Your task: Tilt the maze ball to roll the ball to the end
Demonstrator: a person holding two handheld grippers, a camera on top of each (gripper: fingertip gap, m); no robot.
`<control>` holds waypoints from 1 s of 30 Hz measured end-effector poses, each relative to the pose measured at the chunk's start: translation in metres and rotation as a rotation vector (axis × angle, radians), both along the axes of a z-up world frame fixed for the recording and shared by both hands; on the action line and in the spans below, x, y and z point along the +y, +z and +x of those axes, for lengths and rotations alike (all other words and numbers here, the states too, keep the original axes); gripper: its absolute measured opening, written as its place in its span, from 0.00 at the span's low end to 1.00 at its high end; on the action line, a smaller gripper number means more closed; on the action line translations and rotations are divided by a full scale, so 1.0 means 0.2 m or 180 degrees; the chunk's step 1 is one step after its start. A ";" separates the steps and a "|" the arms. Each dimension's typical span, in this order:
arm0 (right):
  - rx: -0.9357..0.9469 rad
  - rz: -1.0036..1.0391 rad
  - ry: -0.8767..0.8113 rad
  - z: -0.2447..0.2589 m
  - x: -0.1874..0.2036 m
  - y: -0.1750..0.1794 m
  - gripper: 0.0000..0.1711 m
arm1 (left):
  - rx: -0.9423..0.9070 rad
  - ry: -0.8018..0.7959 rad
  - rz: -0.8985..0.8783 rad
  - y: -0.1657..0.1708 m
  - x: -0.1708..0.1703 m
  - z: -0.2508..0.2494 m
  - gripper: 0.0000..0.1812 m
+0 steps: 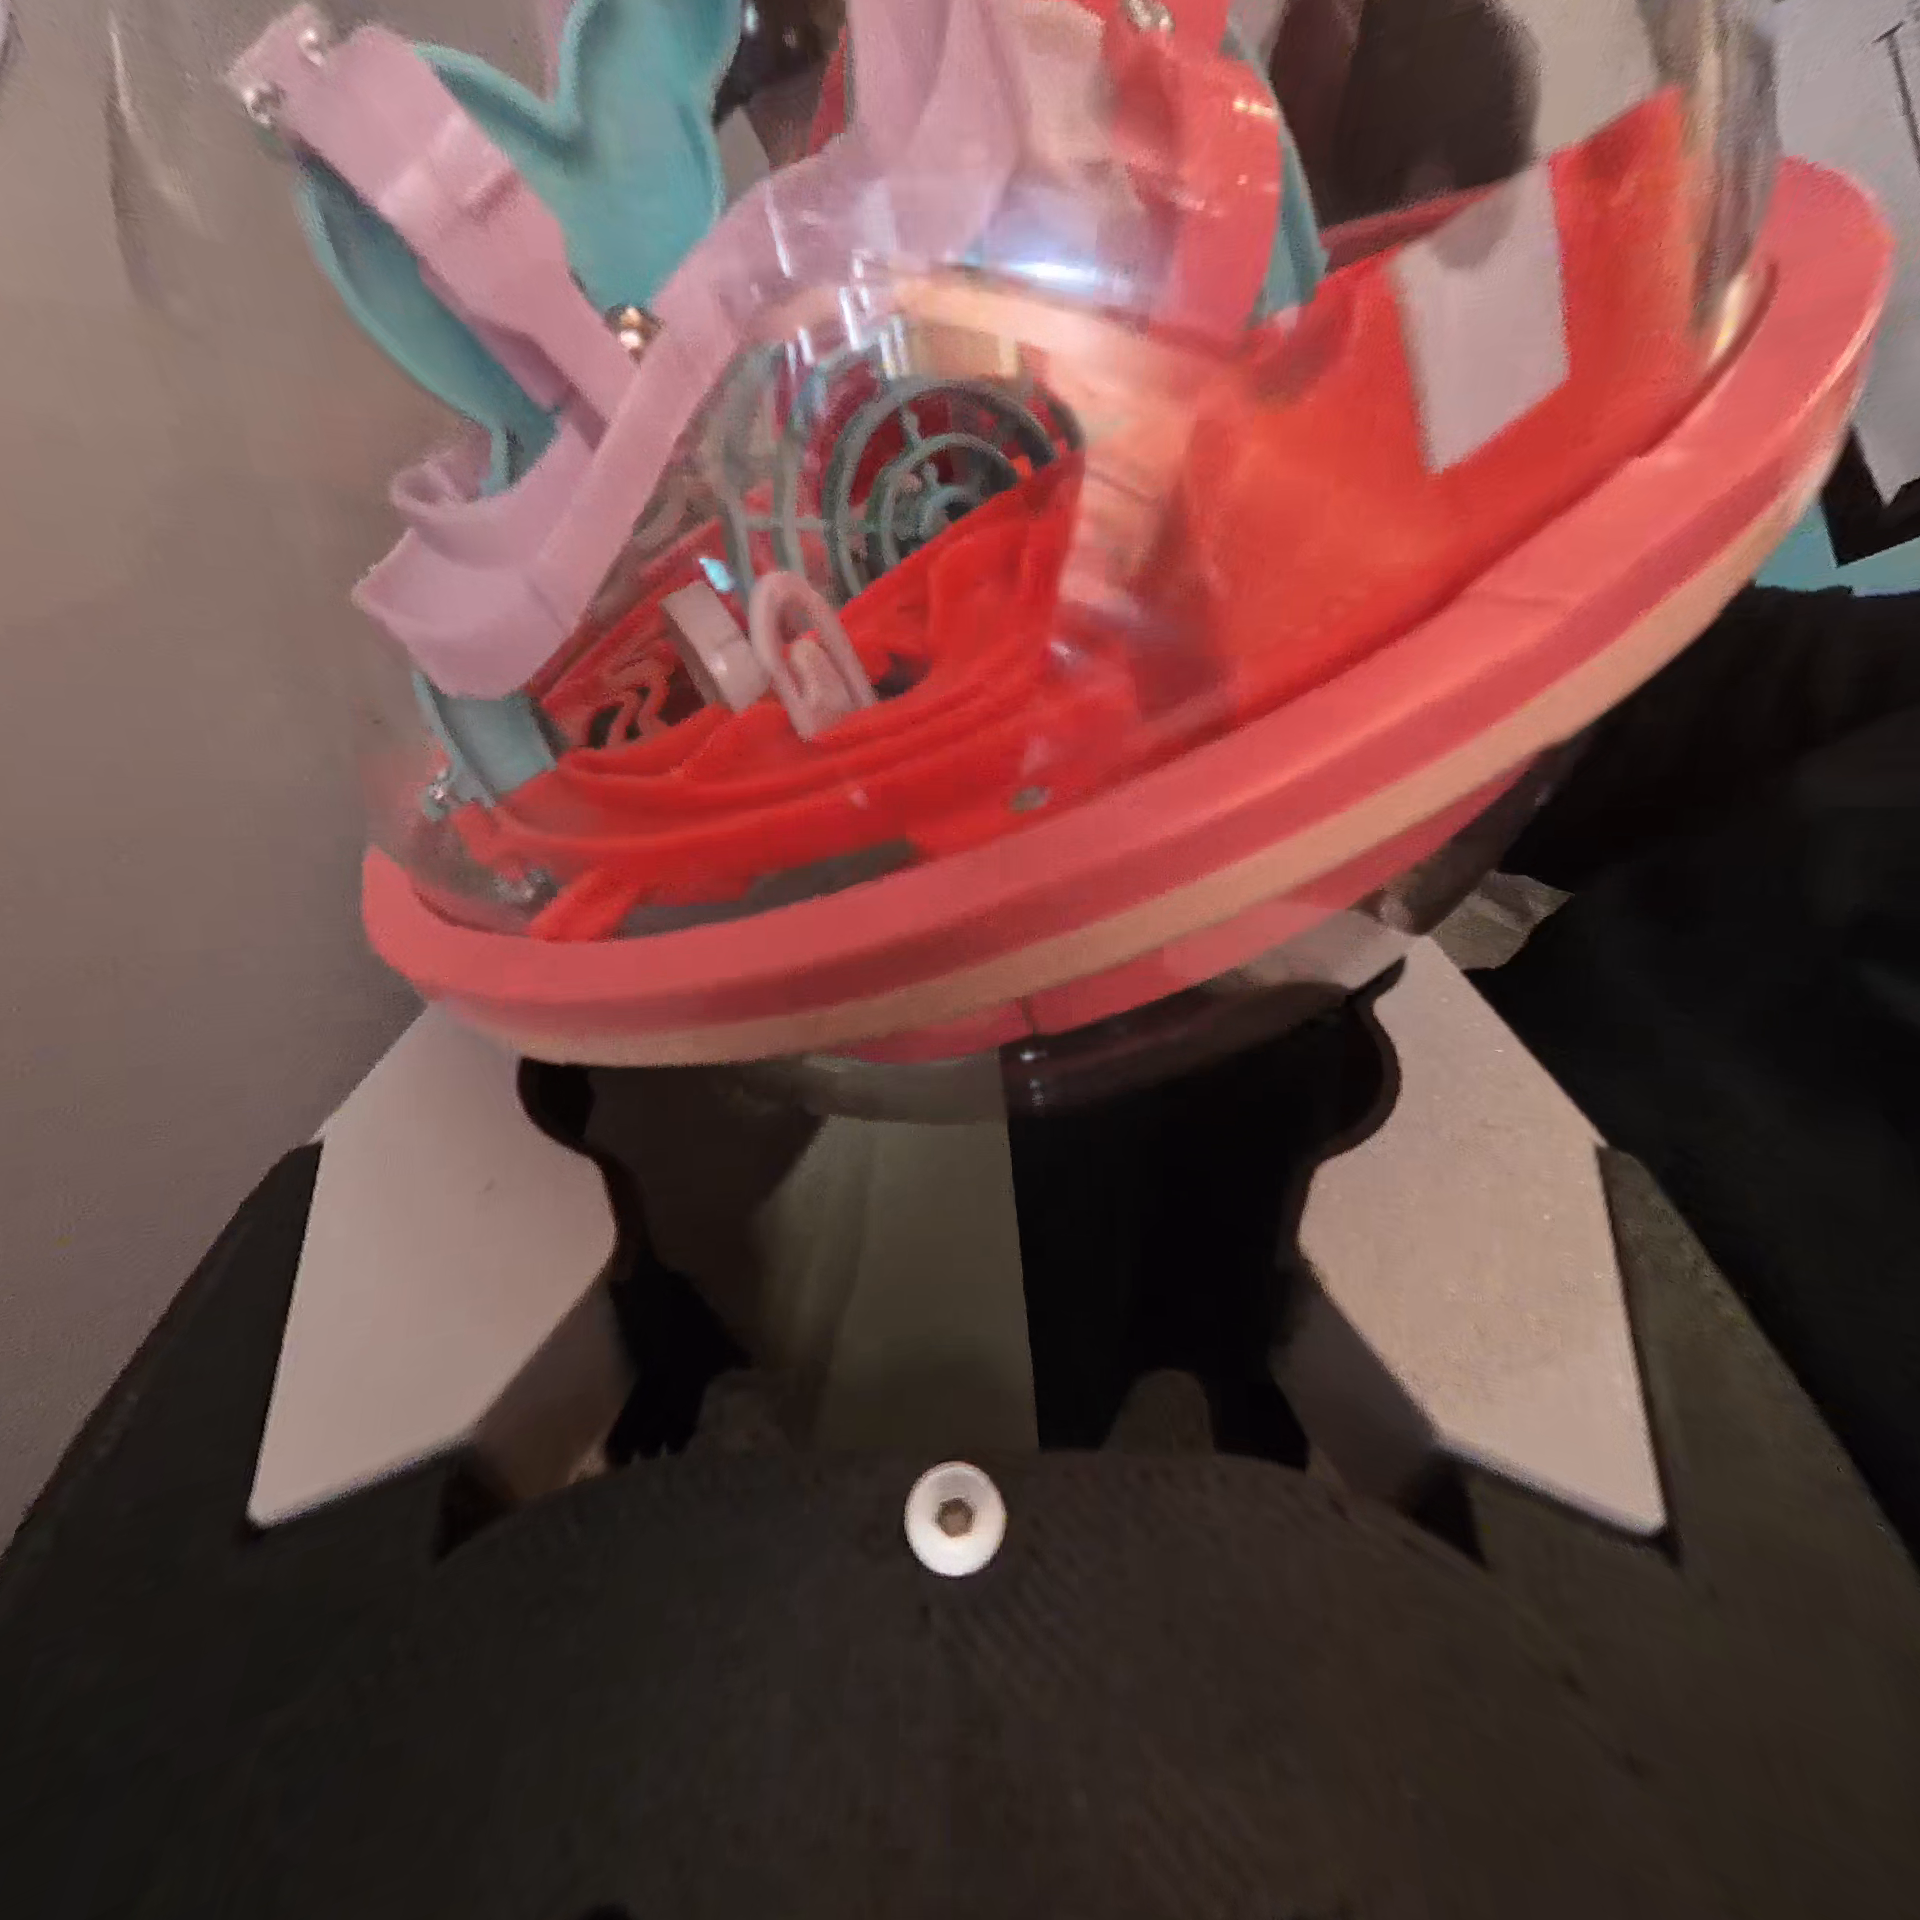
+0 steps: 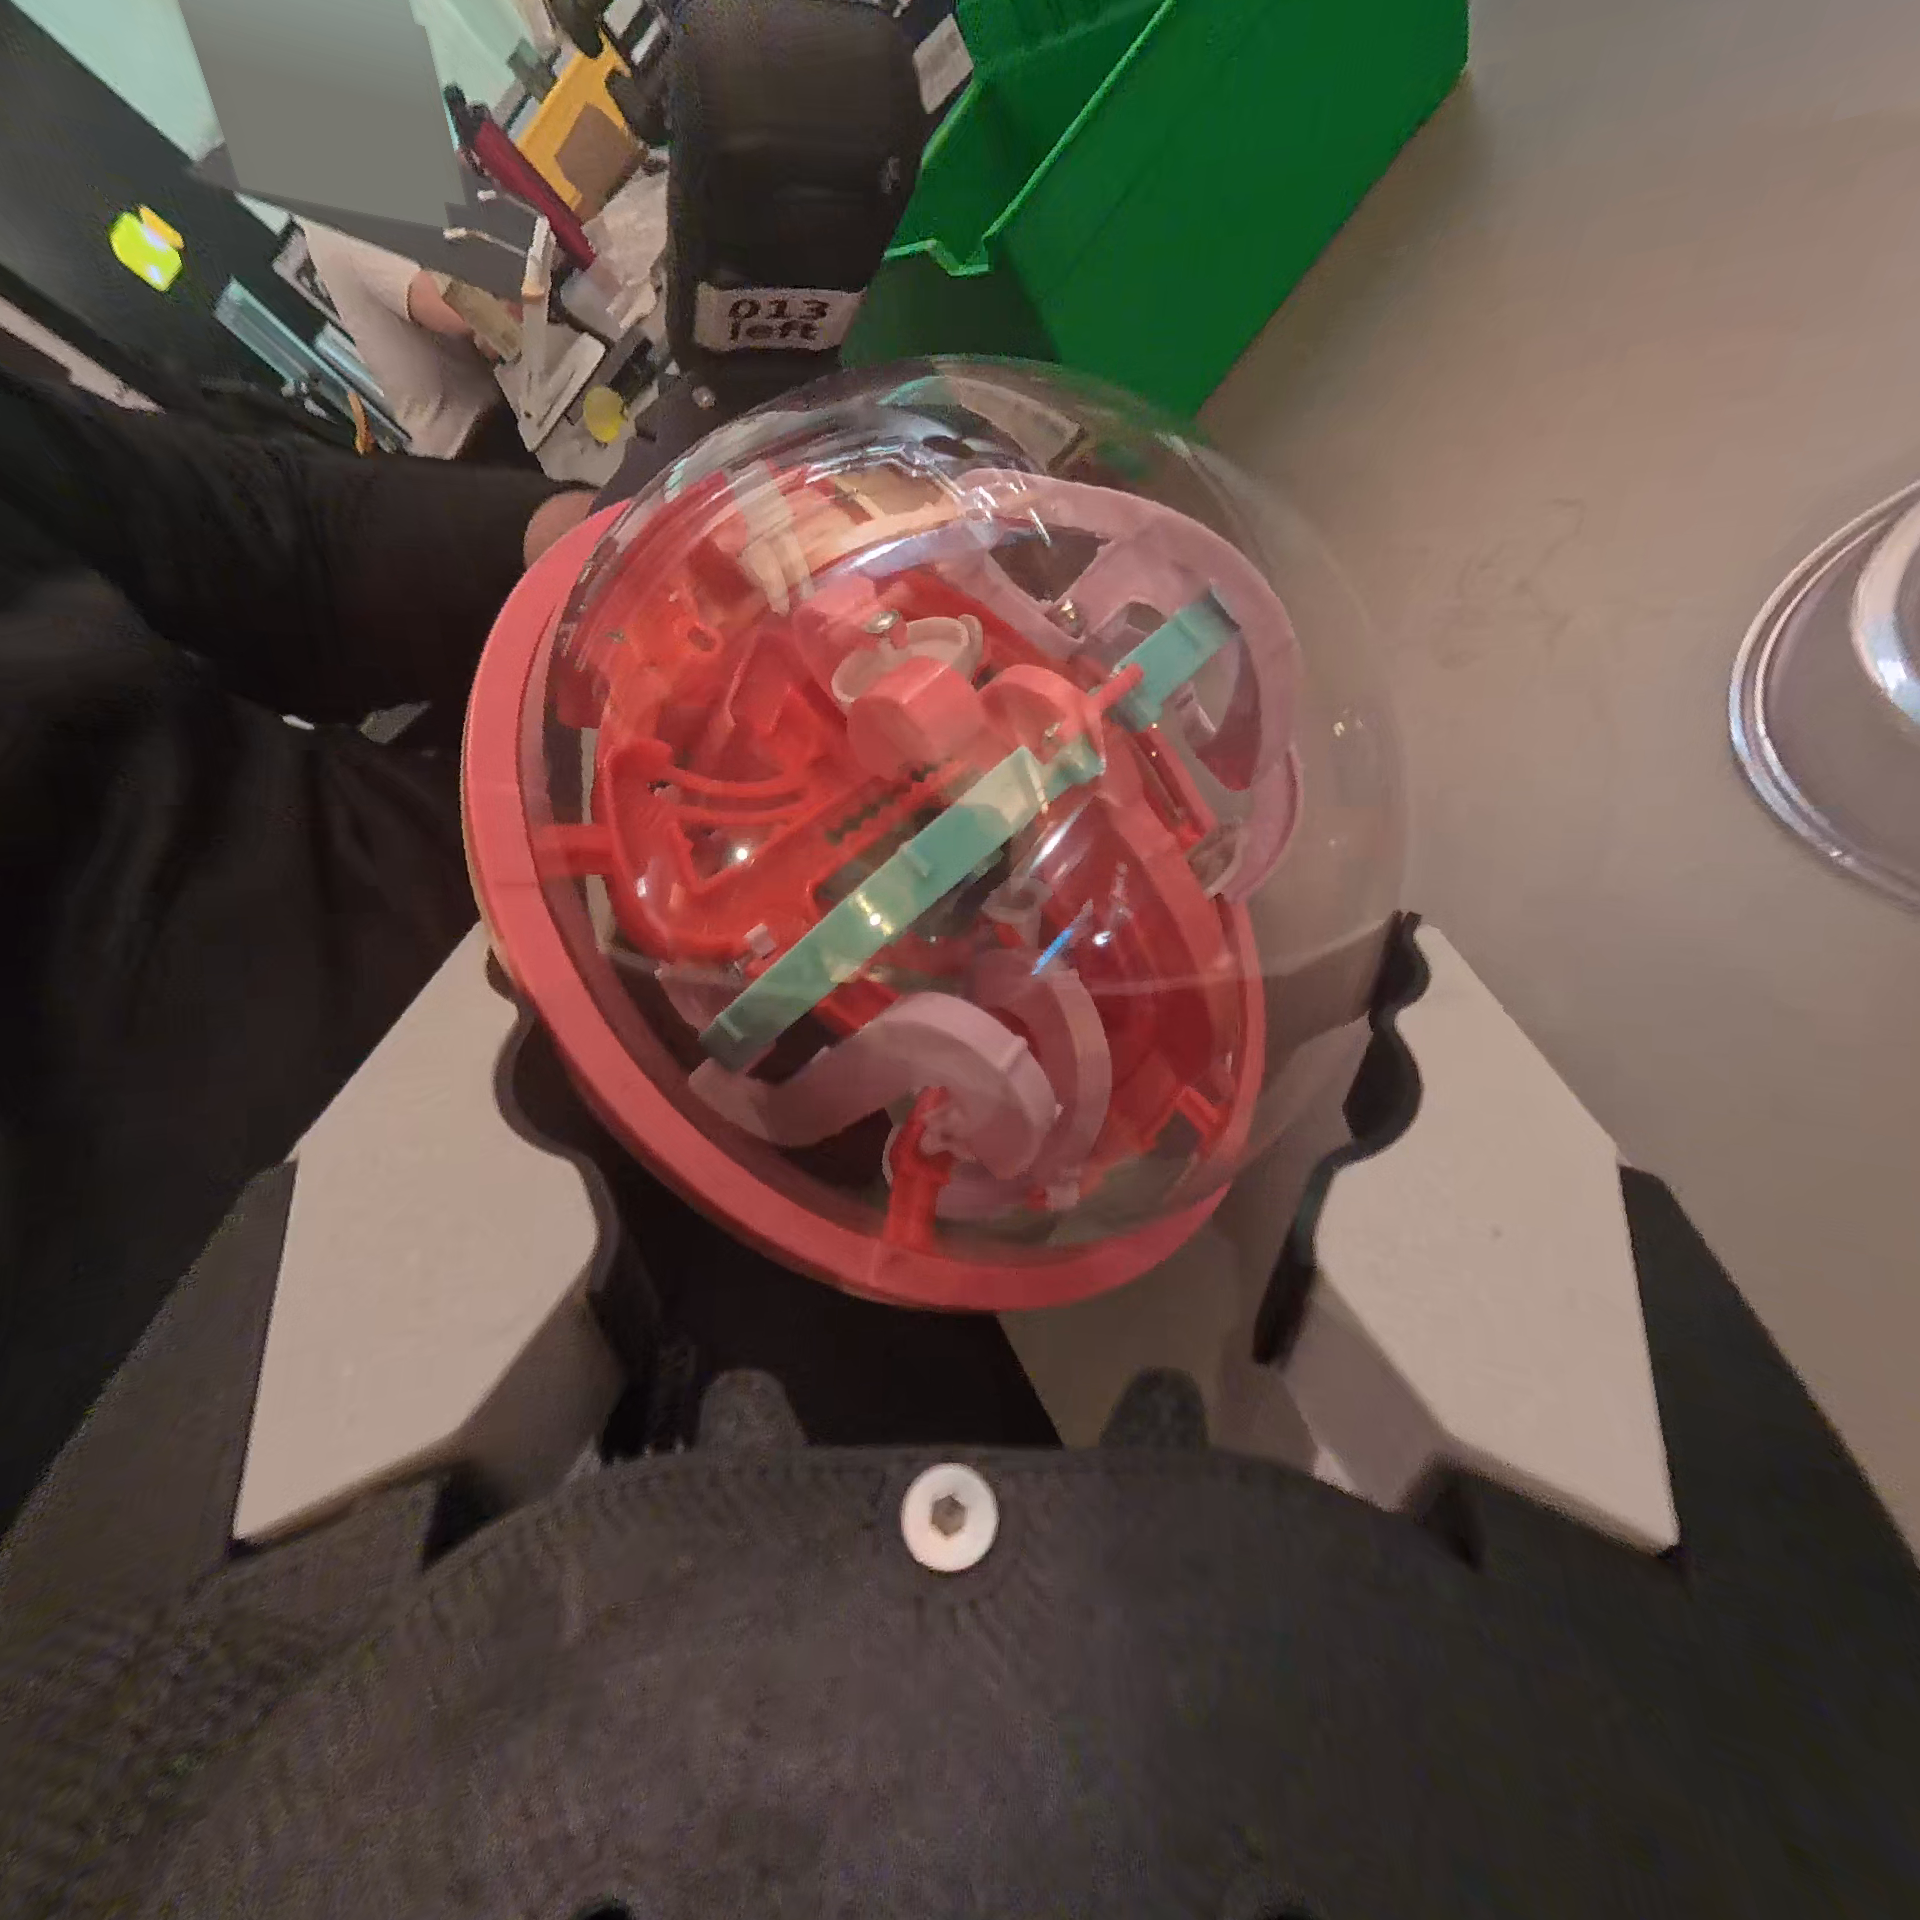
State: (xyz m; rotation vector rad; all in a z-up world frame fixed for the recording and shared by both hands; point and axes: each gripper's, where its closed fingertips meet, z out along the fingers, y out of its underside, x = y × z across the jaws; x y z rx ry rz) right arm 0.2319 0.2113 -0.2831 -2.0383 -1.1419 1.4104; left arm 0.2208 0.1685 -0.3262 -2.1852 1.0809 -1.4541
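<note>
The maze ball (image 1: 1039, 582) is a clear sphere with a pink equator rim and red, lilac and teal tracks inside. It fills the left wrist view, tilted with the rim dropping to the left. My left gripper (image 1: 956, 1039) is shut on its lower half. In the right wrist view the maze ball (image 2: 914, 831) is tilted with the rim running from upper left to lower right. My right gripper (image 2: 956, 987) is shut on it, one finger at the rim and the other on the clear dome. The left gripper's black body (image 2: 774, 208) shows behind the sphere. I cannot pick out the small ball inside.
A green bin (image 2: 1143, 177) stands on the grey table (image 2: 1558, 468) behind the sphere. A clear plastic dome (image 2: 1849, 727) lies at the right edge. A person's dark sleeve (image 2: 208, 623) fills the left side, with cluttered desks beyond it.
</note>
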 end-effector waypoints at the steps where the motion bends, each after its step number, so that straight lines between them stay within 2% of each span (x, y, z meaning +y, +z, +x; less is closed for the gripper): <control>1: 0.0000 -0.0040 -0.0054 -0.01 0.00 0.00 0.89 | 0.0050 0.0030 0.0065 -0.01 0.01 0.00 0.78; 4: -0.0024 -0.0164 -0.0210 -0.02 -0.02 -0.01 0.88 | 0.0211 0.0027 0.0243 -0.03 0.01 -0.02 0.81; 18: 0.0010 -0.1254 -0.0755 -0.05 -0.07 0.00 0.88 | -0.0059 -0.0205 -0.0757 0.07 -0.06 -0.06 0.82; 23: 0.0076 -0.1308 -0.0901 -0.05 -0.09 0.00 0.88 | -0.0014 -0.0335 -0.0843 0.08 -0.09 -0.07 0.82; 30: 0.0397 -0.1117 -0.1149 -0.09 -0.11 0.01 0.89 | 0.0241 -0.0503 -0.0680 0.06 -0.13 -0.12 0.82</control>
